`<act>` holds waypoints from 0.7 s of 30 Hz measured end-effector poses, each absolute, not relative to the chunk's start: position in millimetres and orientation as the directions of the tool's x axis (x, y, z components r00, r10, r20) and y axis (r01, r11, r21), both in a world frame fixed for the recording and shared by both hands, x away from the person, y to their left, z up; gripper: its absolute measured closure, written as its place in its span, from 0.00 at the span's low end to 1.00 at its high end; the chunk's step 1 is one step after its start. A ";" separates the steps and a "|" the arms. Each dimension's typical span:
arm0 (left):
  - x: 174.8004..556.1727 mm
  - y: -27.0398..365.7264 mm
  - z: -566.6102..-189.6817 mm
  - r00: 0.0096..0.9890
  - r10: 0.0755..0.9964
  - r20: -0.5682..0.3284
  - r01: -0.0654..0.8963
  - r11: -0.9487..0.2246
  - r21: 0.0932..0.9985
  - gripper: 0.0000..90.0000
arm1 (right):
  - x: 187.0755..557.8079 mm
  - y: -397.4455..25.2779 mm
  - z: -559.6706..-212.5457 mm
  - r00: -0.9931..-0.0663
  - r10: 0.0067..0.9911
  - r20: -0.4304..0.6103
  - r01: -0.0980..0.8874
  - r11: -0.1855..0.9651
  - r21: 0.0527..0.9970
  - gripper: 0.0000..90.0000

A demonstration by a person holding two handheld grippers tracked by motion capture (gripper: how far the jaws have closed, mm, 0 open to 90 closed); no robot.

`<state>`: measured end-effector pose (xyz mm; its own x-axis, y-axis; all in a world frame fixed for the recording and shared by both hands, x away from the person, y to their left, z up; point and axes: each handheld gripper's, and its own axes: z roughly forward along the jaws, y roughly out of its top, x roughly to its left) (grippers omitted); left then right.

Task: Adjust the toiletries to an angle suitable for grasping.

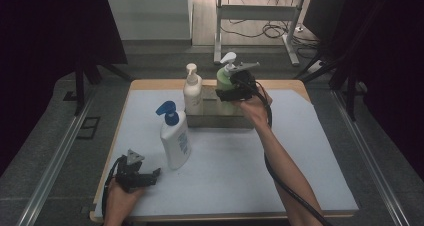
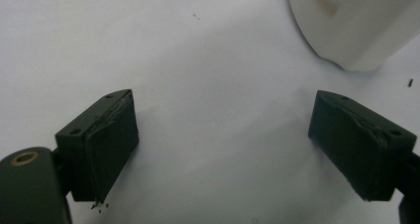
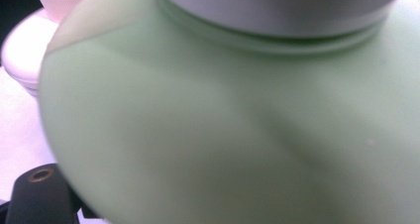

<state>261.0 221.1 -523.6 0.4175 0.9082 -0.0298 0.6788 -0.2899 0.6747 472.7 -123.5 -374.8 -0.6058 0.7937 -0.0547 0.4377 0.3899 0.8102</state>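
Note:
A pale green pump bottle stands in a metal box at the back of the table, with my right gripper shut on its side. Up close the green bottle presses between the jaws, and a cream bottle shows behind it. That cream pump bottle stands in the same box, to the left. A white bottle with a blue pump stands upright on the mat. My left gripper rests low near the front left, open, its jaws wide apart over bare mat, the white bottle's base just beyond.
A white mat covers the wooden table. Metal rails run along both sides of the table. Behind it stands a desk frame with cables on the floor.

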 end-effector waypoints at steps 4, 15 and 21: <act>261.1 221.2 -523.5 0.419 0.908 -0.028 0.678 -0.292 0.675 0.13 | 474.5 -123.5 -381.6 -0.603 0.796 -0.051 0.447 0.390 0.805 0.14; 261.0 221.3 -523.5 0.419 0.907 -0.028 0.679 -0.293 0.674 0.13 | 476.1 -124.4 -400.3 -0.603 0.797 -0.036 0.466 0.388 0.795 0.14; 261.0 221.3 -523.5 0.419 0.908 -0.028 0.678 -0.292 0.675 0.13 | 477.3 -126.4 -407.7 -0.599 0.801 -0.024 0.478 0.381 0.791 0.14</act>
<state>261.0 221.3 -523.5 0.4187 0.9077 -0.0280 0.6779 -0.2919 0.6747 477.3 -126.4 -407.7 -0.5986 0.8007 -0.0238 0.4781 0.3810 0.7914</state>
